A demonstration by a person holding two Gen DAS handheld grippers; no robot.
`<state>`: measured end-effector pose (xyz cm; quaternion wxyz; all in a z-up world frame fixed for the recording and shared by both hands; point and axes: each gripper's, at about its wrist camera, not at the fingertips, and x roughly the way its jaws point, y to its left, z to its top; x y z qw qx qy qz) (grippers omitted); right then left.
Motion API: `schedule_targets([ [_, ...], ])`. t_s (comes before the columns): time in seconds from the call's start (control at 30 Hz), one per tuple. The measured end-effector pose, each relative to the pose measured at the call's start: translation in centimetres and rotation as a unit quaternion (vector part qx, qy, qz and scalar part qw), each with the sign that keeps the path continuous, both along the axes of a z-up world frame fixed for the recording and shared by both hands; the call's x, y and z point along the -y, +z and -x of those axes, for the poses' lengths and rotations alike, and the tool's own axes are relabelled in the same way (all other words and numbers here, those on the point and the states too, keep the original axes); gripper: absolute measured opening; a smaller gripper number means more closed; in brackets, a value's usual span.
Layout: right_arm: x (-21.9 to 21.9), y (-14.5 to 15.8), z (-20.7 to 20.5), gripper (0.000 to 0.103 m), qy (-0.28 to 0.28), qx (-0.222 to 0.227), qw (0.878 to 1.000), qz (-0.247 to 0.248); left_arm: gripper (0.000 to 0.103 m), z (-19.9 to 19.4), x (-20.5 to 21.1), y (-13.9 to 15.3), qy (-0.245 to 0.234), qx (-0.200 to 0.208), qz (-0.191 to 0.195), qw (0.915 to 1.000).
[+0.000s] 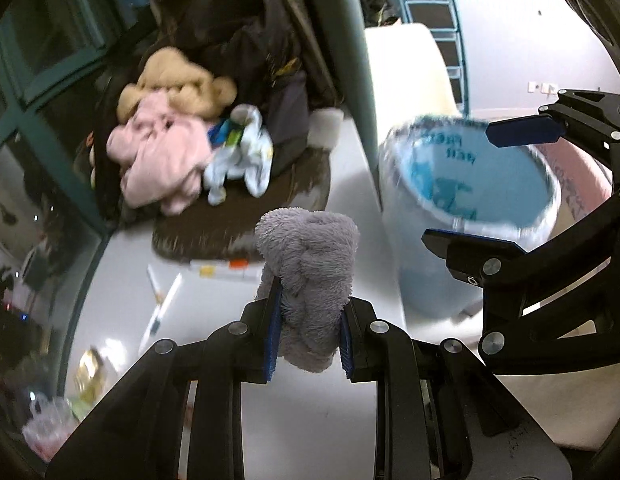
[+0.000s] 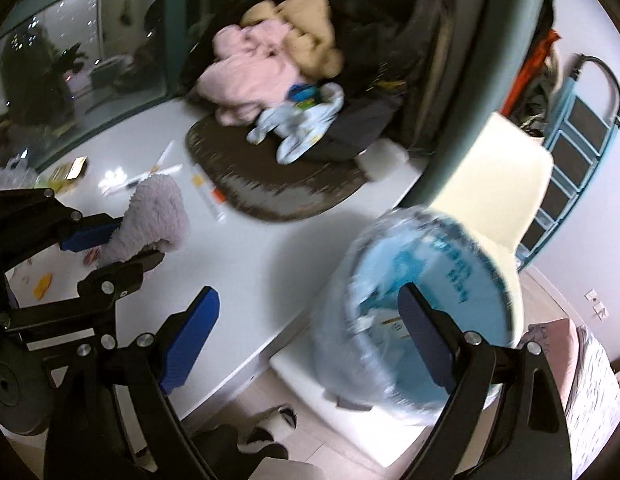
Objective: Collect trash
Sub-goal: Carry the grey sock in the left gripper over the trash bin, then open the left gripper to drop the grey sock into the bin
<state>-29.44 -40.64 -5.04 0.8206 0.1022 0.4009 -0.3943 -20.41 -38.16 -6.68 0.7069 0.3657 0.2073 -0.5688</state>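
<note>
My left gripper (image 1: 308,344) is shut on a fluffy grey cloth (image 1: 308,280), held above the white table (image 1: 342,408). It also shows in the right wrist view (image 2: 122,236), with the grey cloth (image 2: 158,216) between its fingers. A bin lined with a light blue plastic bag (image 1: 470,208) stands on a white chair to the right of the table; it also shows in the right wrist view (image 2: 414,312). My right gripper (image 2: 310,332) is open and empty, near the bin's rim; in the left wrist view it (image 1: 462,184) sits over the bin.
A dark mat (image 1: 246,216) at the table's back holds pink (image 1: 158,160), beige and white-blue clothes and dark bags. Paper sticks (image 1: 166,300), wrappers (image 1: 90,368) and small scraps (image 2: 42,284) lie on the table. A window runs along the left. A slipper (image 2: 270,428) lies on the floor.
</note>
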Motion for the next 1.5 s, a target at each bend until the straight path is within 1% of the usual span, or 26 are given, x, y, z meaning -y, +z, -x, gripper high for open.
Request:
schedule_targets([
  [0.07,1.4,0.6,1.0,0.088,-0.016,0.005,1.000,0.008,0.022,0.8,1.7,0.5,-0.012,0.004,0.007,0.9999],
  [0.2,3.6,0.8,2.9,0.088,-0.045,0.002,0.999,0.011,0.022,2.6,4.9,0.3,-0.042,0.001,0.006,0.9991],
  [0.47,7.8,-0.2,7.0,0.088,-0.100,-0.009,0.995,-0.003,0.022,5.9,10.0,-0.8,-0.094,-0.011,-0.009,0.9955],
  [0.63,9.7,-0.9,8.3,0.088,-0.116,-0.013,0.993,-0.014,0.022,6.8,12.1,-1.5,-0.104,-0.018,-0.017,0.9942],
  [0.97,12.0,-2.2,8.7,0.088,-0.131,-0.024,0.990,-0.034,0.022,7.1,14.4,-2.8,-0.118,-0.029,-0.038,0.9919],
  [1.37,12.9,-2.9,8.8,0.088,-0.145,-0.023,0.988,-0.052,0.022,7.0,15.2,-3.4,-0.128,-0.033,-0.052,0.9899],
  [1.5,13.0,-3.2,8.8,0.088,-0.148,-0.027,0.987,-0.059,0.022,7.1,15.3,-3.8,-0.130,-0.040,-0.059,0.9890],
])
